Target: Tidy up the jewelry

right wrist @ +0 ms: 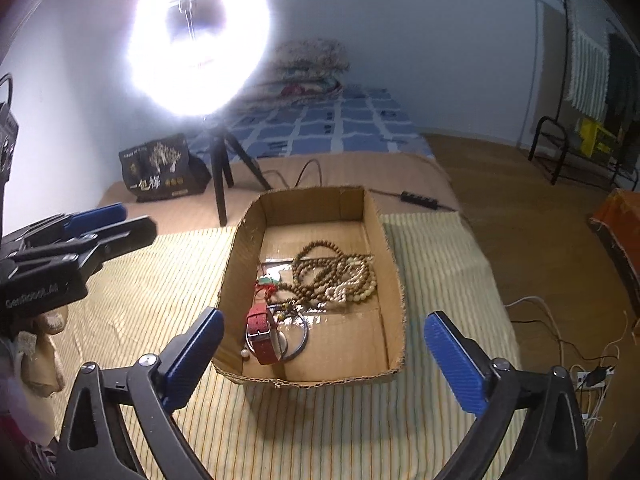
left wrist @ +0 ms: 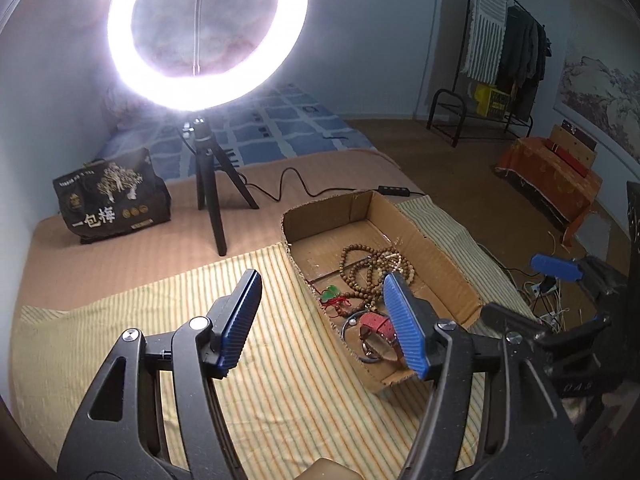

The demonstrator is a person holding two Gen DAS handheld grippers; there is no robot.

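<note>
An open cardboard box (right wrist: 394,280) sits on a yellow striped cloth (right wrist: 140,280) on the bed. It holds brown wooden bead strands (right wrist: 320,276), pale bead strands (right wrist: 360,286), a green pendant on red cord (right wrist: 267,282), a red-strapped watch (right wrist: 262,330), a dark bangle (right wrist: 298,338) and a small pearl (right wrist: 244,354). The box also shows in the left wrist view (left wrist: 436,248), with the beads (left wrist: 372,268) and watch (left wrist: 378,326). My left gripper (left wrist: 324,320) is open and empty, left of the box. My right gripper (right wrist: 324,356) is open and empty, above the box's near edge.
A bright ring light (left wrist: 208,32) on a black tripod (left wrist: 212,200) stands behind the box, its cable (left wrist: 296,188) trailing right. A black snack bag (left wrist: 110,196) stands at the back left. A clothes rack (left wrist: 504,56) and floor cables (right wrist: 560,344) are to the right.
</note>
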